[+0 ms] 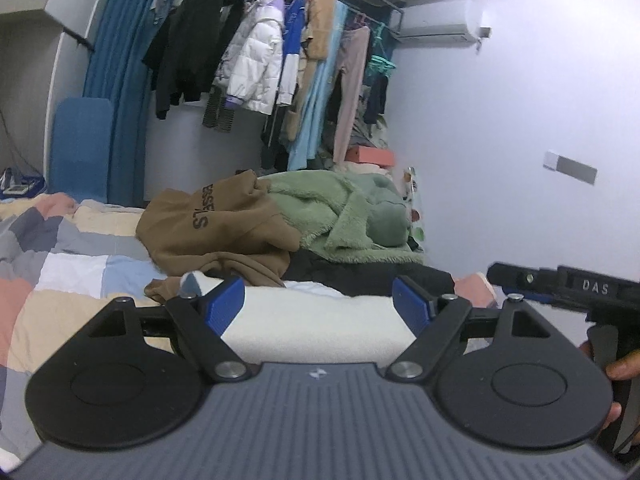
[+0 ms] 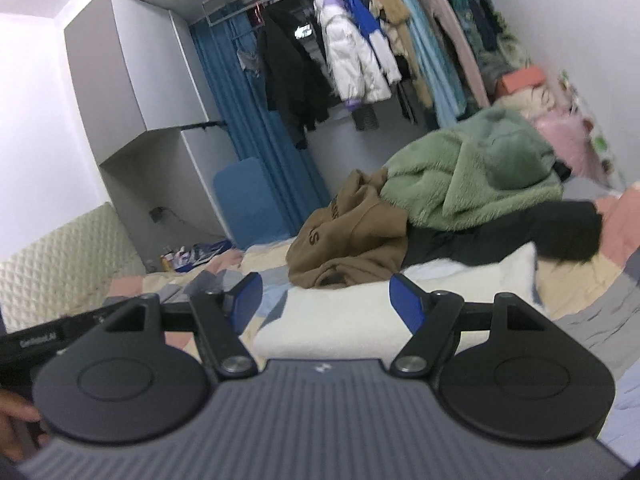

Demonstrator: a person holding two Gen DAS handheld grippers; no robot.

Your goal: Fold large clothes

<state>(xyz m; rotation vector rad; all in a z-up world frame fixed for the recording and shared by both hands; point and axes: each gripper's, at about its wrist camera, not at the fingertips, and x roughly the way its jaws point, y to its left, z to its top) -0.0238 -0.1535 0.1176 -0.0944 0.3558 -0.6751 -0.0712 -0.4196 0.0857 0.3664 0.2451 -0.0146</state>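
Observation:
A folded white fleece garment (image 1: 320,326) lies on the bed right in front of my left gripper (image 1: 318,304), which is open with its blue pads on either side of it. It also shows in the right wrist view (image 2: 340,316), where my right gripper (image 2: 326,300) is open above it. Behind lie a crumpled brown hoodie (image 1: 216,228) (image 2: 352,236), a green fleece coat (image 1: 344,212) (image 2: 476,172) and a black garment (image 1: 360,272) (image 2: 500,232). The right gripper also shows in the left wrist view (image 1: 560,286).
The bed has a patchwork quilt (image 1: 60,264) (image 2: 592,320). A rail of hanging clothes (image 1: 280,52) (image 2: 380,40) stands behind it, with a blue curtain (image 1: 120,80) and white walls. A padded headboard (image 2: 60,256) is at the left.

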